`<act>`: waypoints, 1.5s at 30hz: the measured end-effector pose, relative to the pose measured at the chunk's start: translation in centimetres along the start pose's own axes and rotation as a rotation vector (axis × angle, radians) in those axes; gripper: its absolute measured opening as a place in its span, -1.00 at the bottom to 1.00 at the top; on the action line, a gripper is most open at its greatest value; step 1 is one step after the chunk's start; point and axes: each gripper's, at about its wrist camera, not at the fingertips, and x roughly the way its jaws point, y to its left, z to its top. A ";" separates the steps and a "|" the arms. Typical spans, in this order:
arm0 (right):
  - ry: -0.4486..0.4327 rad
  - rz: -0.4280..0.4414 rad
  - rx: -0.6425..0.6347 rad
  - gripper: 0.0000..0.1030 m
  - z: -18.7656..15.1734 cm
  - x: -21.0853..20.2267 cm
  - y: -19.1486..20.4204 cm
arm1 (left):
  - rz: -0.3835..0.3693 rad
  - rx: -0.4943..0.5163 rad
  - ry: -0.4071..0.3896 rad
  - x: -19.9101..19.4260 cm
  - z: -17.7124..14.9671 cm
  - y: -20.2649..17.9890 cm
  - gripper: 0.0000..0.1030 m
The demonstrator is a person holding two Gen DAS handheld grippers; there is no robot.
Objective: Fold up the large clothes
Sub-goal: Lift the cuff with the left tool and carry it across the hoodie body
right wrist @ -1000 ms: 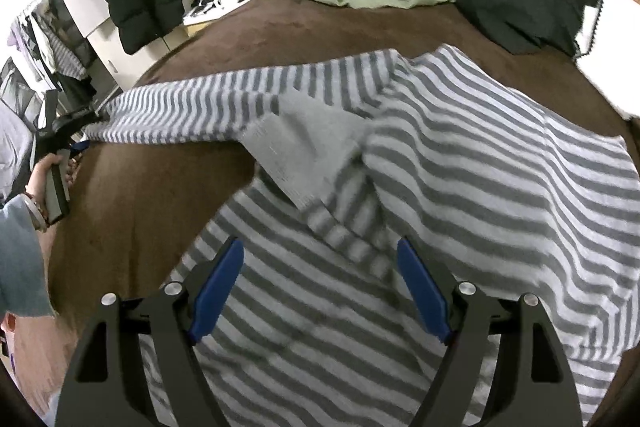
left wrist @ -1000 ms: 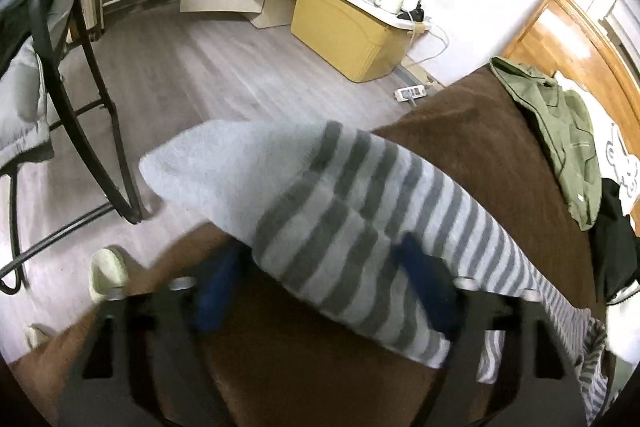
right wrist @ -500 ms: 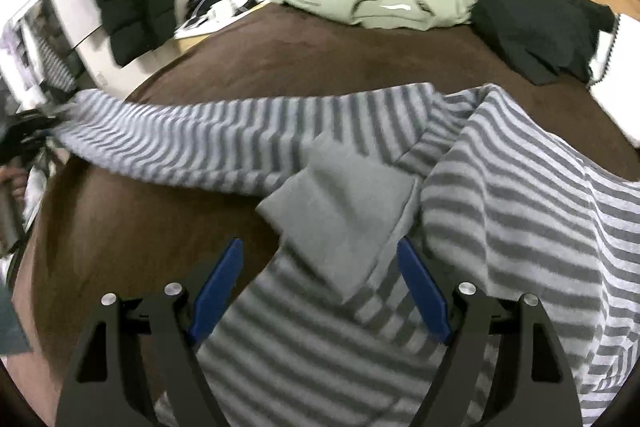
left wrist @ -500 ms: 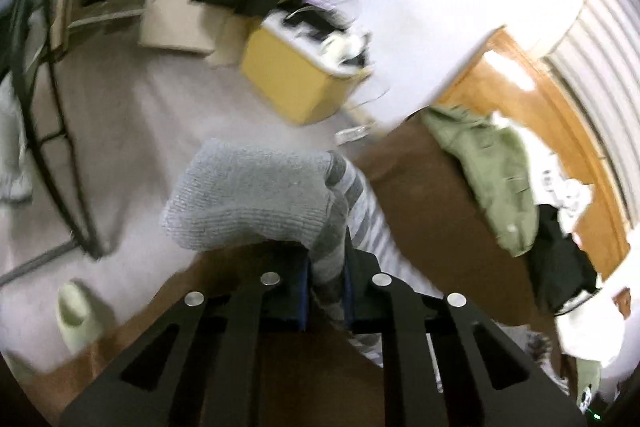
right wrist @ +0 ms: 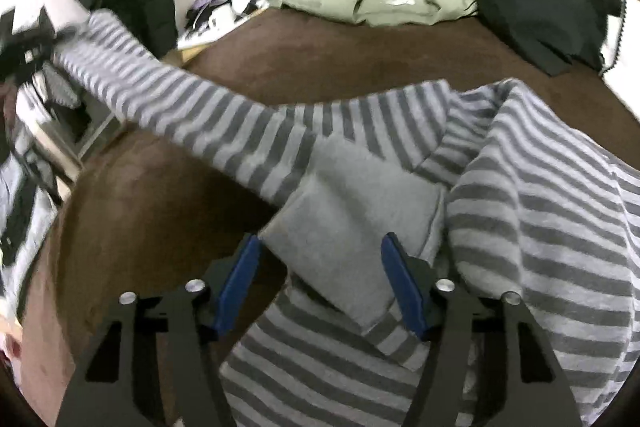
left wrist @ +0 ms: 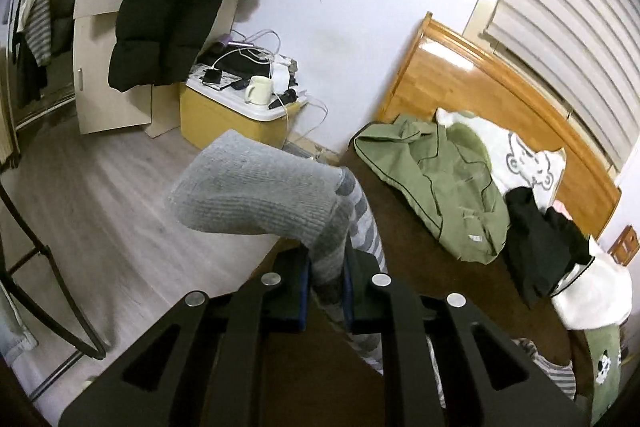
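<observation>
Bare brown bedspread (right wrist: 152, 227) beside sweater (right wrist: 540, 227)

Both the left gripper (left wrist: 326, 285) and right gripper (right wrist: 320, 283) have black slotted arms, silver round screws and blue finger pads (right wrist: 236, 283).

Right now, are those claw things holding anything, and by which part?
The left gripper pinches the striped sweater by its sleeve, just behind the plain grey cuff. The right gripper is open, holding nothing.
</observation>
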 end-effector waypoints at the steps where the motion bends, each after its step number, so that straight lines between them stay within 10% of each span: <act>1: 0.014 -0.005 -0.009 -0.39 -0.1 0.4 0.2 | 0.000 -0.007 0.001 0.0 0.0 0.1 -0.71; 13: -0.174 0.017 0.153 -0.76 -0.1 -3.6 -2.3 | 0.004 -0.076 0.015 -0.7 -1.7 2.9 -0.71; 16: -0.098 0.036 0.151 -0.74 0.1 -1.7 -2.3 | -0.005 -0.079 0.017 -0.9 -1.6 2.9 -0.71; 21: 0.015 0.068 0.106 -0.07 0.1 1.7 -1.0 | -0.048 -0.064 -0.002 -1.7 -1.0 1.6 -0.71; 26: -0.018 0.082 0.082 0.02 0.0 0.8 0.0 | -0.088 -0.023 -0.019 -2.5 0.0 -0.4 -0.71; 45: -0.101 -0.037 0.158 0.28 -3.2 -10.4 -6.5 | -0.451 0.272 -0.099 -12.2 2.0 -21.2 -0.71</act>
